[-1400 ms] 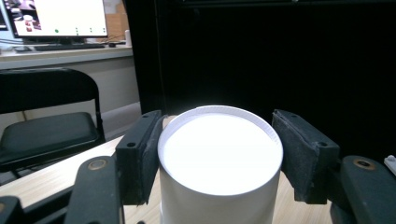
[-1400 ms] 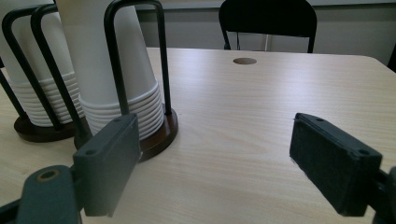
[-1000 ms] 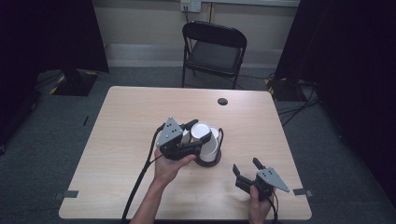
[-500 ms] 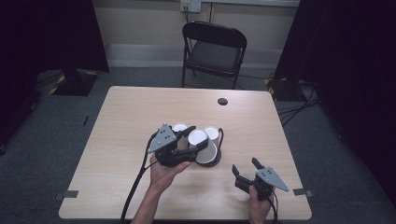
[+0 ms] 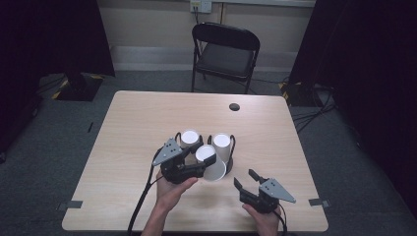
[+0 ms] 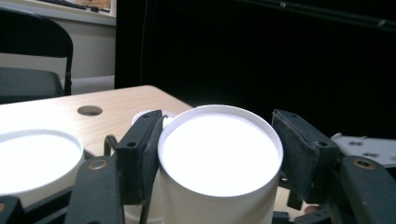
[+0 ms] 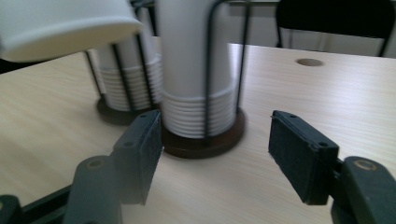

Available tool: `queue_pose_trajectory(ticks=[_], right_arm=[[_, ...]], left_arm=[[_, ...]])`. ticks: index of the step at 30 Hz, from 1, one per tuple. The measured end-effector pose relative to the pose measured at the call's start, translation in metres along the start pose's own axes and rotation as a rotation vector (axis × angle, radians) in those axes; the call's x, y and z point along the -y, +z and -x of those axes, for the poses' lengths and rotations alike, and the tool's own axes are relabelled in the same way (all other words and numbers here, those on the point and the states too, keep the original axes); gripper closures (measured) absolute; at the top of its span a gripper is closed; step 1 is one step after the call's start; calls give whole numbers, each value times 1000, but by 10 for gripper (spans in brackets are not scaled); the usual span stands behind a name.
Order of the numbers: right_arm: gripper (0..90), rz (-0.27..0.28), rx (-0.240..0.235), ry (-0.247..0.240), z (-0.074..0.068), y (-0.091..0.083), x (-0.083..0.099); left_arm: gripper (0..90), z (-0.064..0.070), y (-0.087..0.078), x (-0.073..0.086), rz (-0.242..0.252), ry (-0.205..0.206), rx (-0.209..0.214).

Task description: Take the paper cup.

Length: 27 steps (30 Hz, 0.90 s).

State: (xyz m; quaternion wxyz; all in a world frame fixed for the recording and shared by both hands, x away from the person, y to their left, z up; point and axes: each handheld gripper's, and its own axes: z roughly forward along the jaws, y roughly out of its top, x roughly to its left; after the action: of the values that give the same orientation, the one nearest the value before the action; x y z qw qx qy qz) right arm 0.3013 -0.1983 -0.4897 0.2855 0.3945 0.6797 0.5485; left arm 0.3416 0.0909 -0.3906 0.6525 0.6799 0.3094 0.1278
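Two stacks of upside-down white paper cups stand in black wire holders mid-table, the left stack [image 5: 189, 137] and the right stack [image 5: 222, 143]. My left gripper [image 5: 205, 157] is shut on a single white cup [image 5: 211, 166], held tilted in the air just in front of the stacks. In the left gripper view the cup's flat bottom [image 6: 219, 154] sits between both pads of the left gripper [image 6: 217, 156]. My right gripper [image 5: 245, 178] is open near the front right of the table, nothing between its jaws. In its own view the right gripper [image 7: 215, 140] faces the nearer stack [image 7: 198, 60], with the held cup [image 7: 60, 23] at upper left.
A round cable hole [image 5: 234, 106] sits at the back of the wooden table [image 5: 128, 128]. Behind the table stands a black folding chair [image 5: 226, 49]. Dark curtains hang at both sides. Cables trail from both grippers toward the front edge.
My left gripper has drawn back toward the person from over the stacks, taking one cup with it; the cup now hangs tilted and free. The right gripper has stayed put.
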Motion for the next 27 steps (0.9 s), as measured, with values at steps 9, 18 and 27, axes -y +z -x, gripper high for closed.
queue_pose_trajectory(ticks=[9, 18, 27], right_arm=[[460, 37, -141, -106, -32, 4, -5], [521, 89, -185, -174, -46, 8, -2], [579, 122, -217, -221, -55, 9, -4]], left_arm=[[358, 1, -5, 20, 9, -72, 14], [358, 4, -15, 29, -23, -157, 68], [358, -1, -24, 36, 3, -260, 104]])
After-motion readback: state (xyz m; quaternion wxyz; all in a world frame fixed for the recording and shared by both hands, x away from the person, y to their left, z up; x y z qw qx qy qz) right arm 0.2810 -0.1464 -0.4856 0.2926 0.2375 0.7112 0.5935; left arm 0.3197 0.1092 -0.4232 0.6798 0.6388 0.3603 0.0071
